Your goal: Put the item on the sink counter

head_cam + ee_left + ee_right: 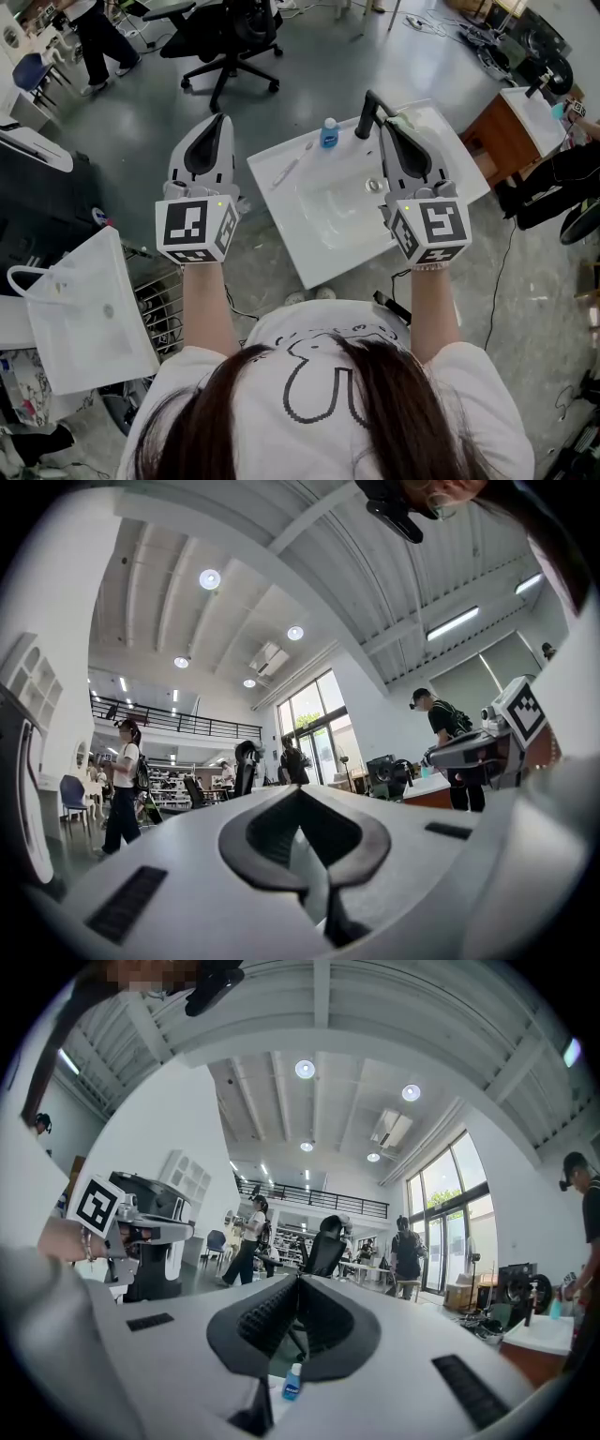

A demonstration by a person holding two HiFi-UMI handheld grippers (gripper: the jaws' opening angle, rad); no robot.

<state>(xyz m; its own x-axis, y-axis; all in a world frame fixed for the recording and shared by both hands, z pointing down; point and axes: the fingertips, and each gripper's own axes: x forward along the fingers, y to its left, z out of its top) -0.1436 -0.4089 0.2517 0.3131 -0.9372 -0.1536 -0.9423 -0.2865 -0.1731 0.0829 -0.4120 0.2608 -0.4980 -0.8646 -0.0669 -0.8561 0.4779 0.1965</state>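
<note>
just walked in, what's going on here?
A person stands over a white sink with a hand-held gripper in each hand. Both are shut and empty: the left hand-held gripper is over the floor beside the sink, the right hand-held gripper above the sink near the black faucet. A small blue bottle stands on the sink counter by the faucet; a thin stick-like item lies further left on it.
</note>
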